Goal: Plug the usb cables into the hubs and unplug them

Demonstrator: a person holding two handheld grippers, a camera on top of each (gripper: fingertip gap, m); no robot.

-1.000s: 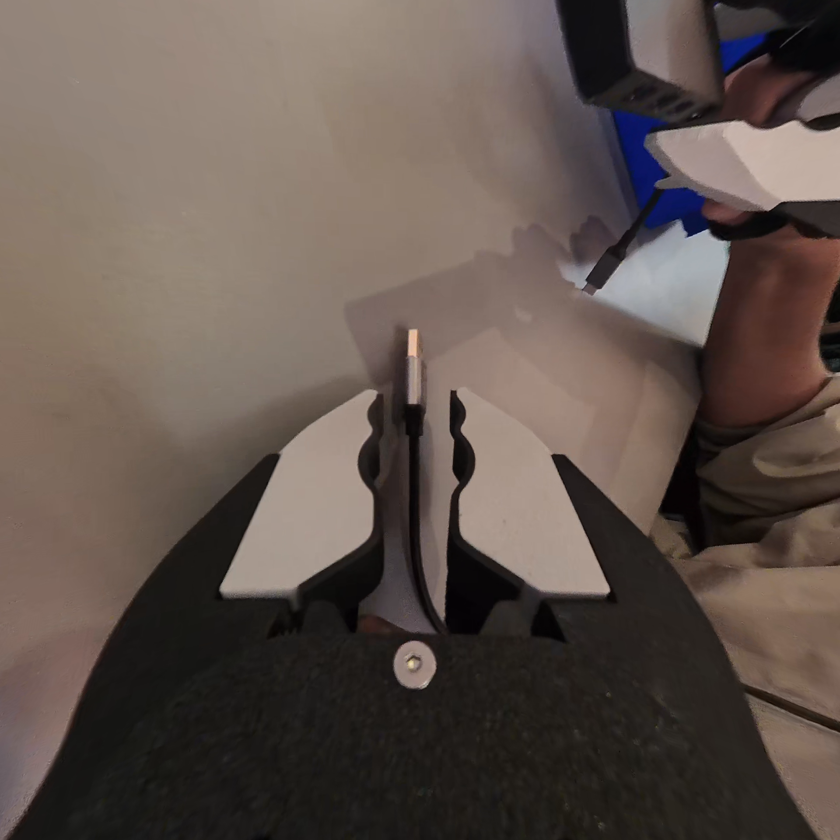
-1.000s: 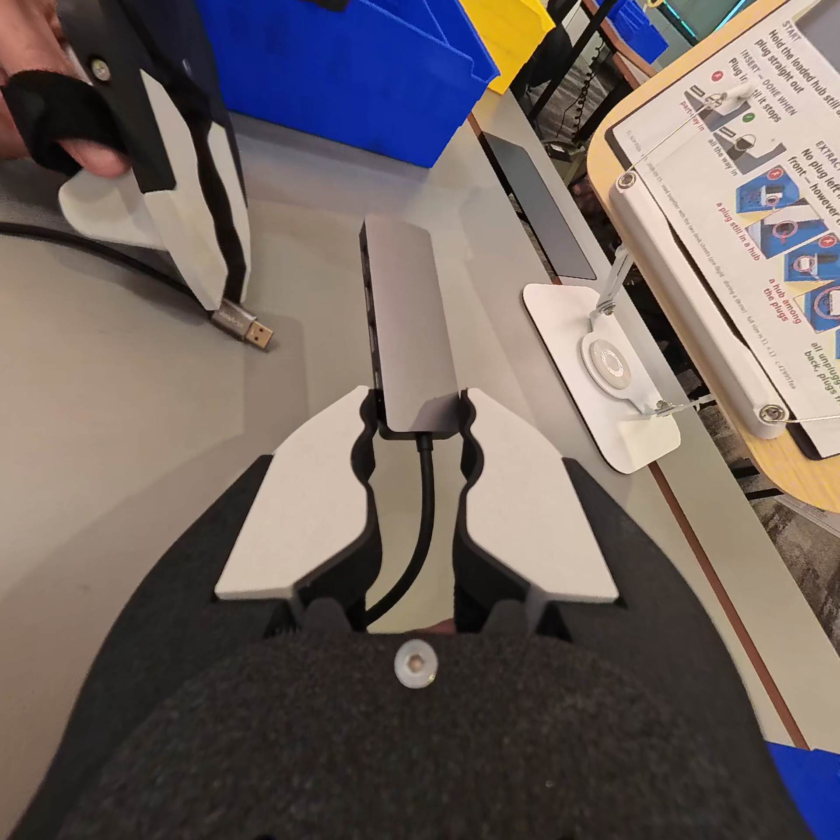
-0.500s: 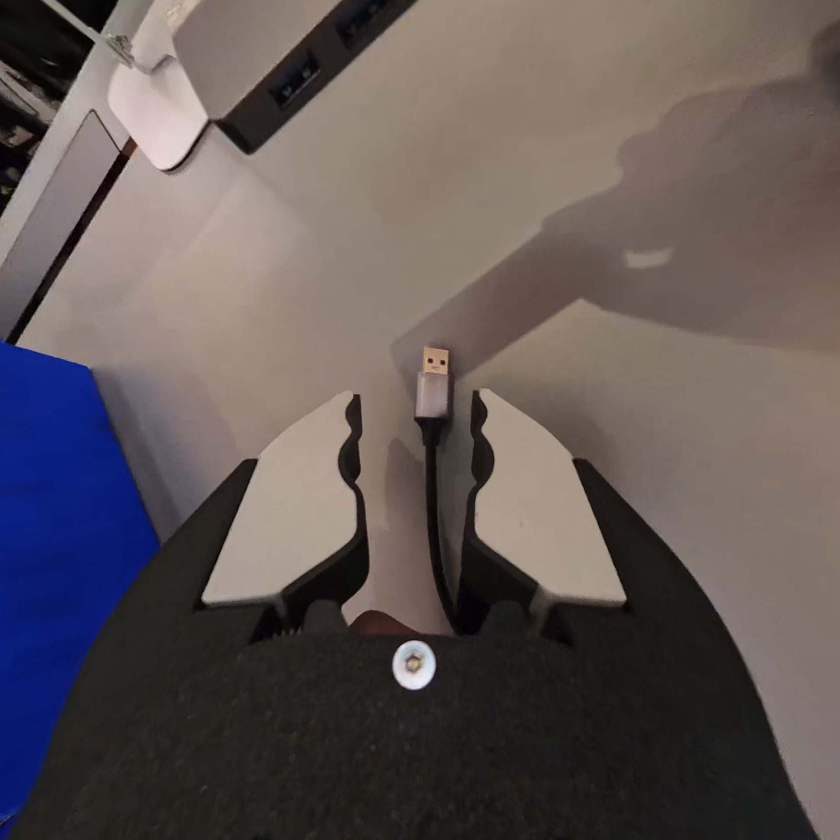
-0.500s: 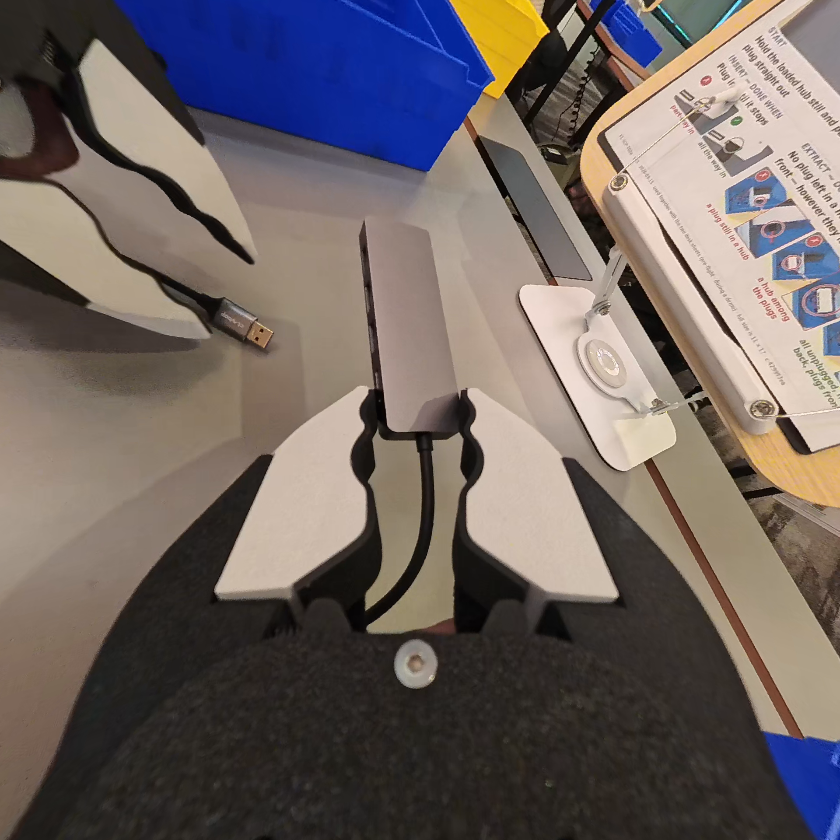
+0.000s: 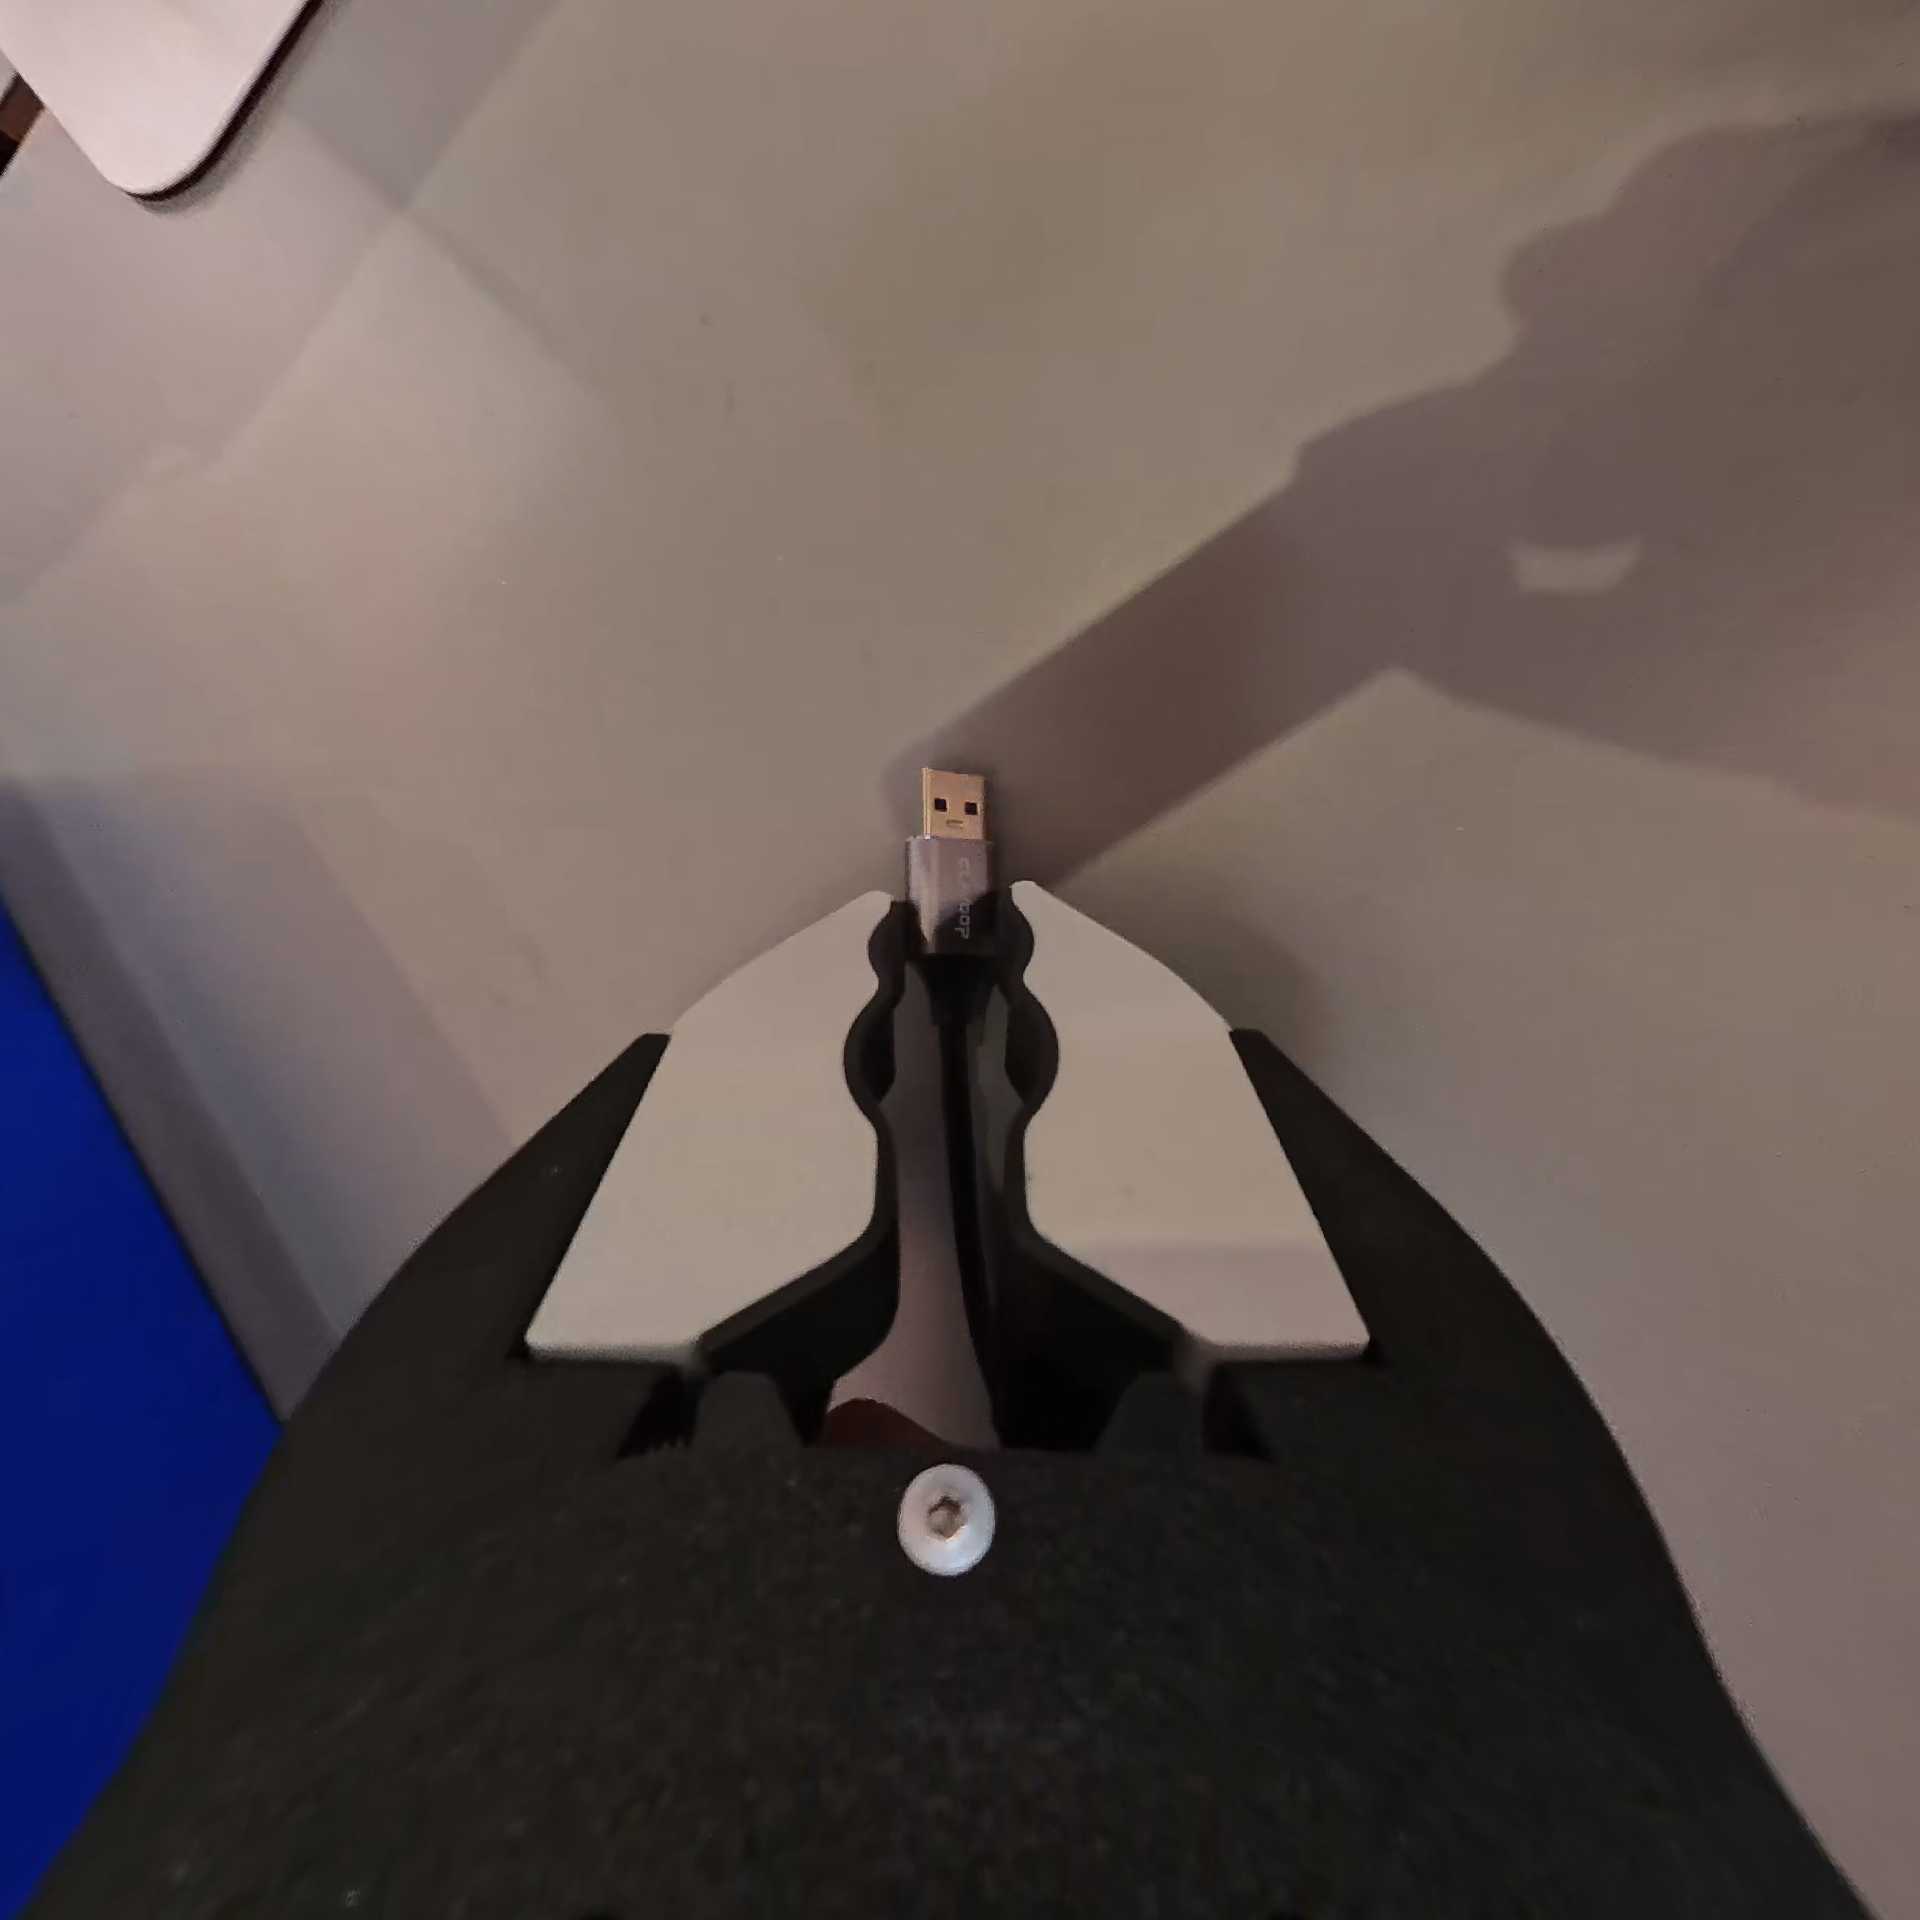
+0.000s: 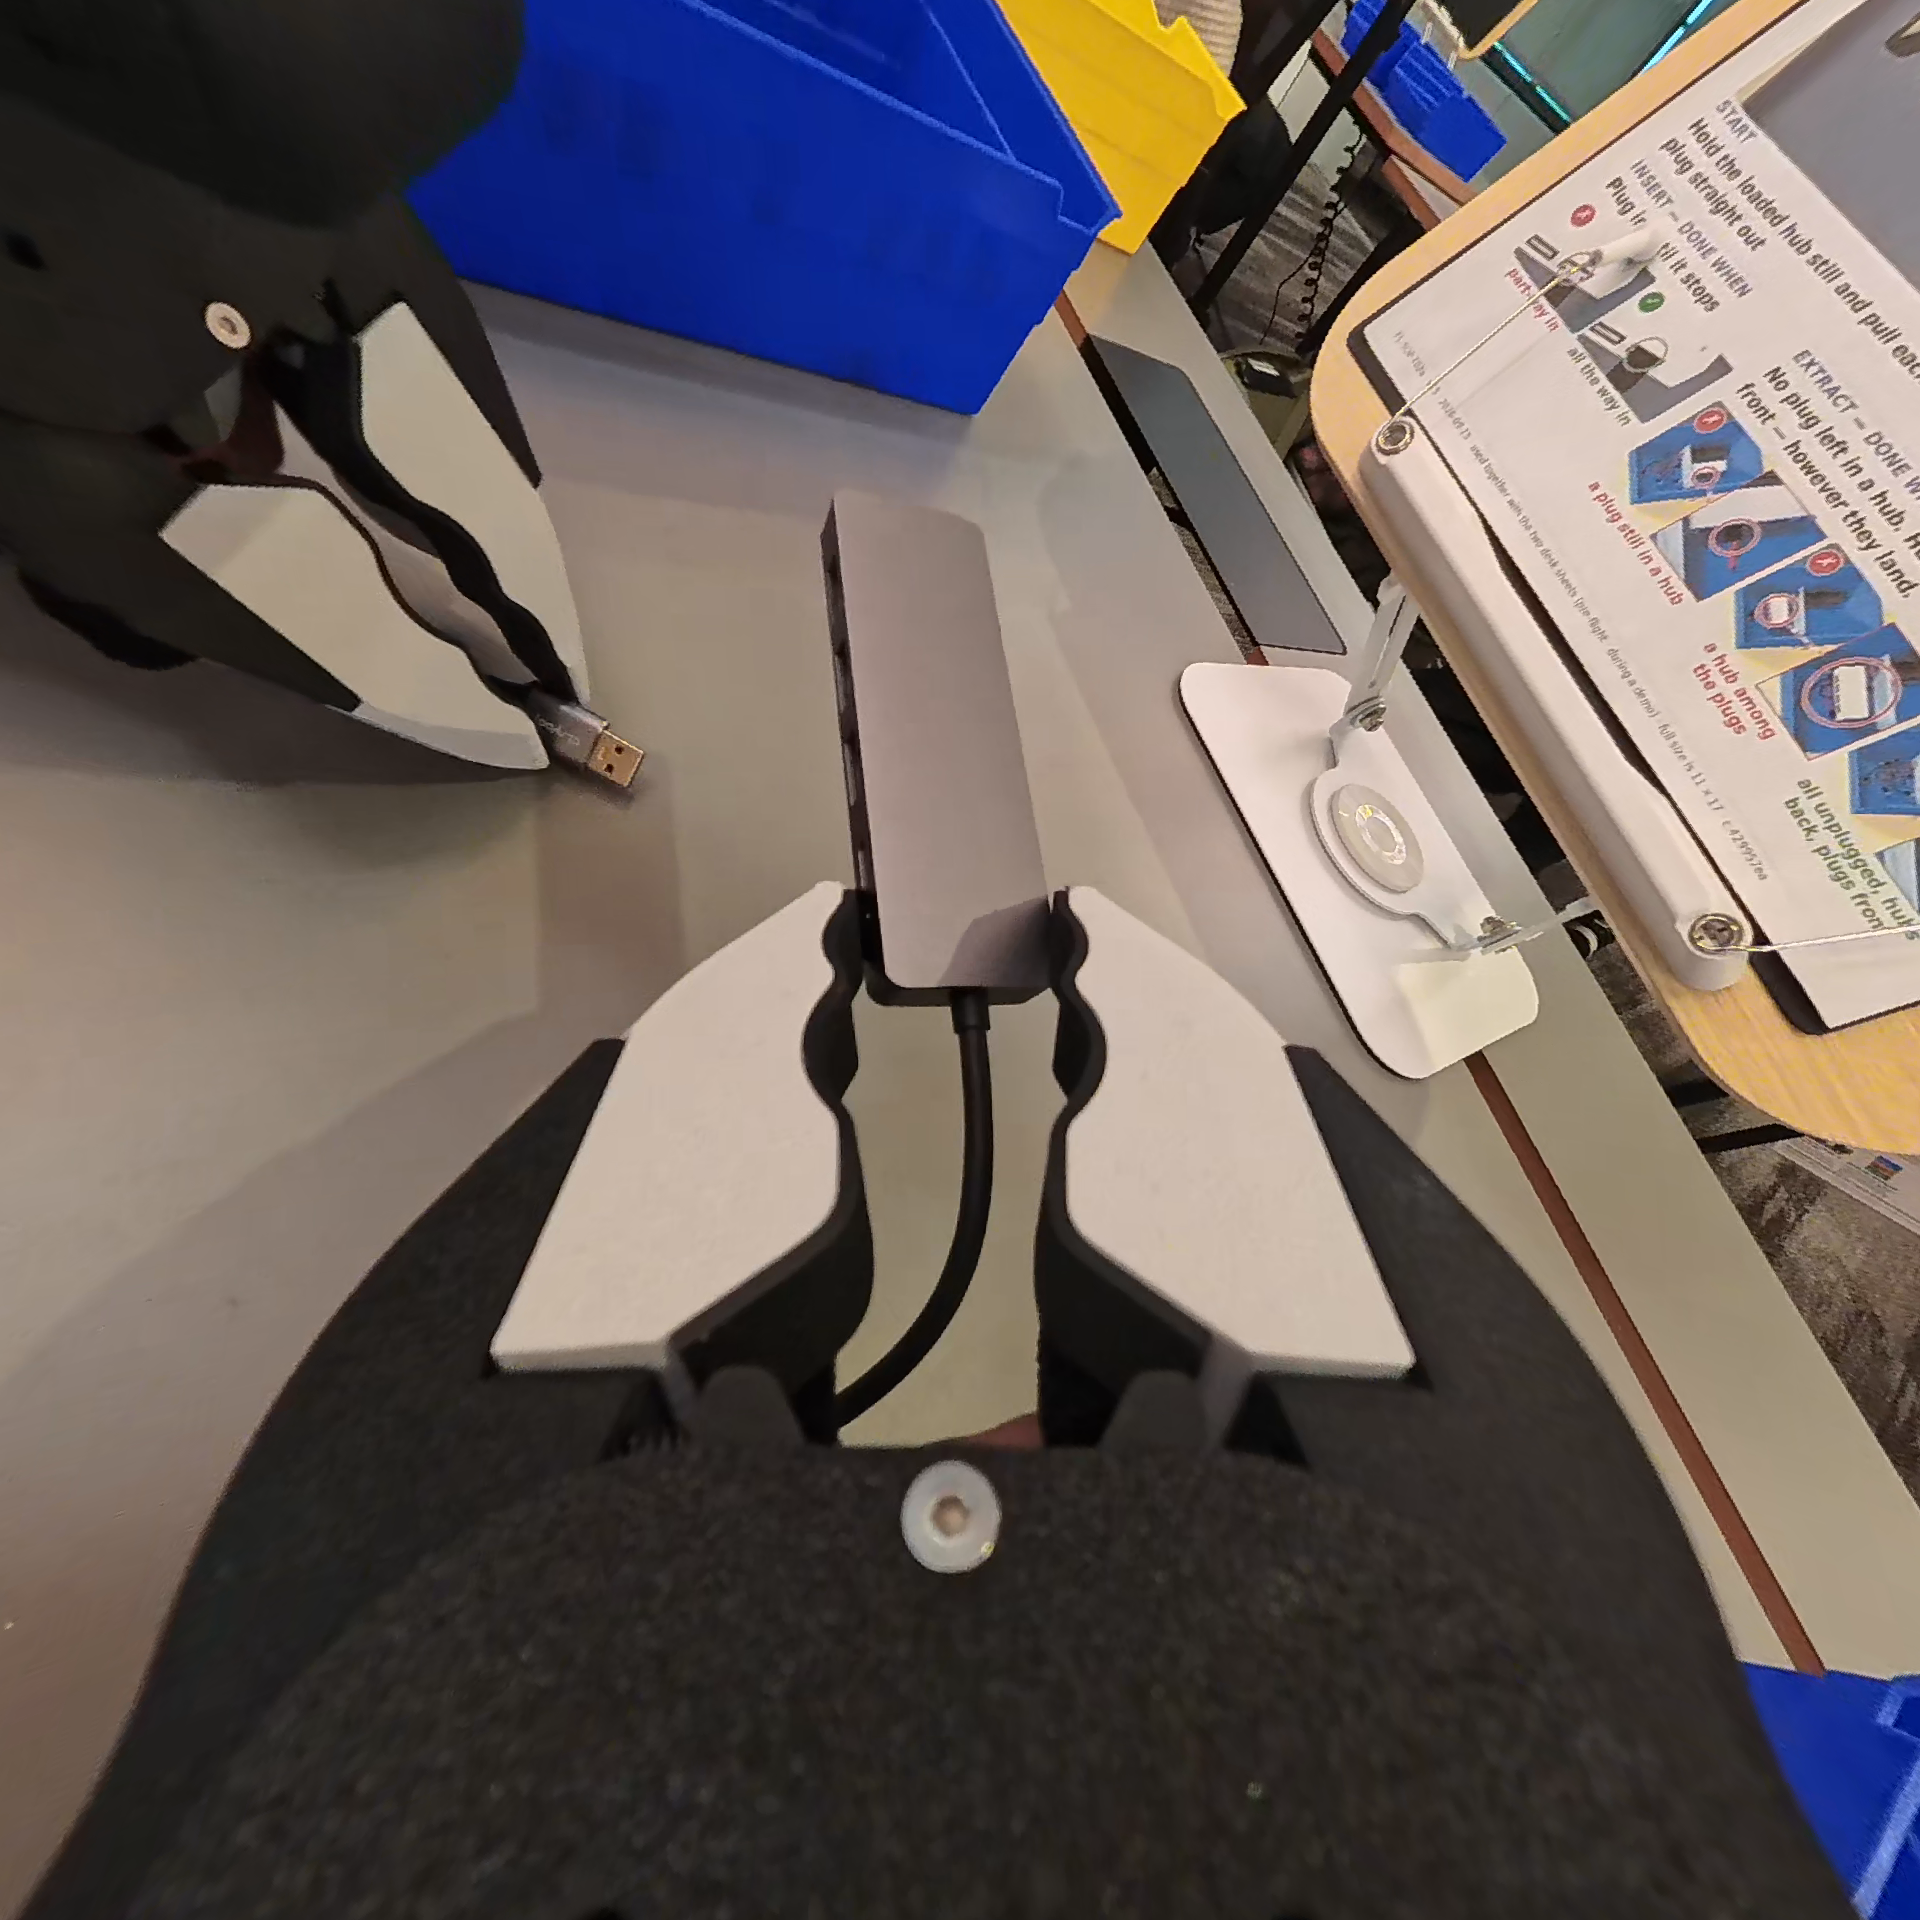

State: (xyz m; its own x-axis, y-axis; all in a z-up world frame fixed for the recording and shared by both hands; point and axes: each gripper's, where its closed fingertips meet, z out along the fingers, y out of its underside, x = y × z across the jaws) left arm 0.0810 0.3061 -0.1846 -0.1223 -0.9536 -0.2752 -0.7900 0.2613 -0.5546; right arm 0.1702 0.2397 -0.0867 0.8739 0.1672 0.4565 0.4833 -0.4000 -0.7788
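Left gripper (image 5: 954, 902) clamped on grey USB plug (image 5: 954, 847), gold tip clear of table (image 5: 1455, 1039), cable (image 5: 966, 1143) trailing back out of sight; right gripper (image 6: 956, 914) pinching near end of grey hub (image 6: 925, 707); hub ports edge-on, hard to make out; blue bin (image 6: 748, 177) cut off at top

From my left wrist feed the hub is out of frame, and the white plate (image 5: 156, 94) is cut by the top-left corner. On the right wrist feed I can't make out the hub's side ports (image 6: 844, 727), and its black lead (image 6: 961, 1195) vanishes under the hand-held gripper's body.
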